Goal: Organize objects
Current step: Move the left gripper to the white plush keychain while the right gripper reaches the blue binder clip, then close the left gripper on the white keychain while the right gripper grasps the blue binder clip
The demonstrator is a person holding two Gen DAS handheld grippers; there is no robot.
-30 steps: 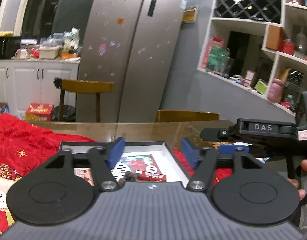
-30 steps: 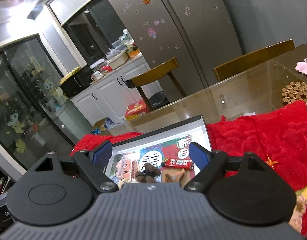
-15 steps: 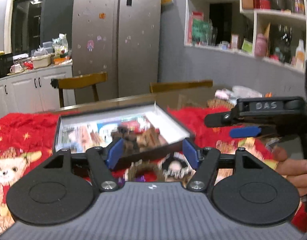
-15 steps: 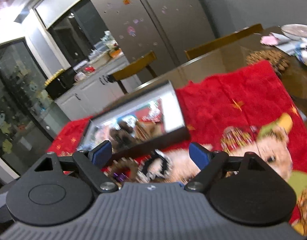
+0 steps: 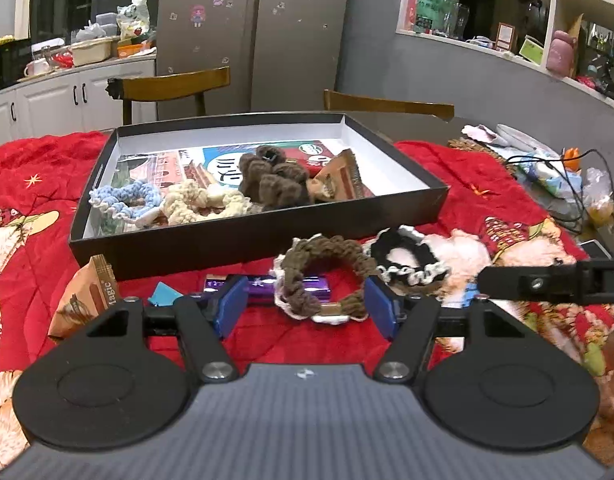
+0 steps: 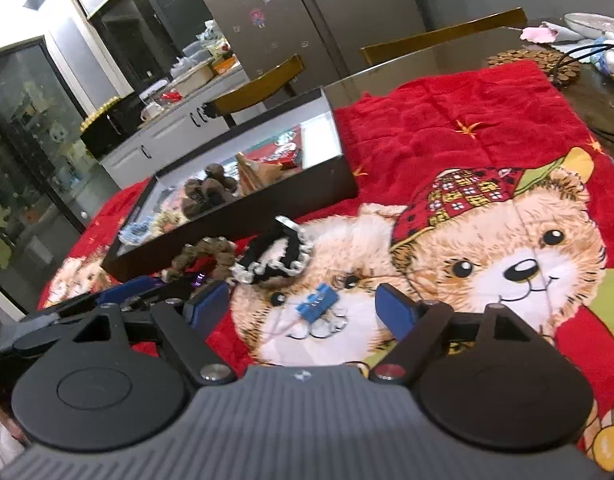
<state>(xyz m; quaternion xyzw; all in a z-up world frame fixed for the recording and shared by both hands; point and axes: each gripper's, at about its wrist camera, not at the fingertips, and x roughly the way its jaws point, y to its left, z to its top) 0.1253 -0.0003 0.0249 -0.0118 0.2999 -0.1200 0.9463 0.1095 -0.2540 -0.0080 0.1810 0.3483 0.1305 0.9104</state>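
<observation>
A shallow black box [image 5: 243, 236] on the red blanket holds blue, cream and brown scrunchies and a snack packet. In front of it lie a brown scrunchie [image 5: 323, 276], a black-and-white scrunchie [image 5: 407, 256] and a purple bar [image 5: 263, 286]. My left gripper [image 5: 305, 310] is open, low over the blanket, with the brown scrunchie between its fingertips but not pressed. My right gripper [image 6: 303, 310] hovers over a small blue clip with metal rings [image 6: 317, 304]. Its jaws are closing, wide of the clip. The black-and-white scrunchie [image 6: 275, 256] lies just beyond.
An orange "Magic" packet [image 5: 87, 292] leans at the box's near left corner. Cables, bags and a plate [image 5: 555, 176] clutter the table's right side, near a woven trivet [image 6: 535, 60]. Two wooden chairs [image 5: 171, 86] stand behind the table. The right gripper's finger [image 5: 547, 282] crosses the left view.
Both grippers have come down from facing the fridge and box to just above the blanket. The loose scrunchies and the blue clip have come into view between the fingers.
</observation>
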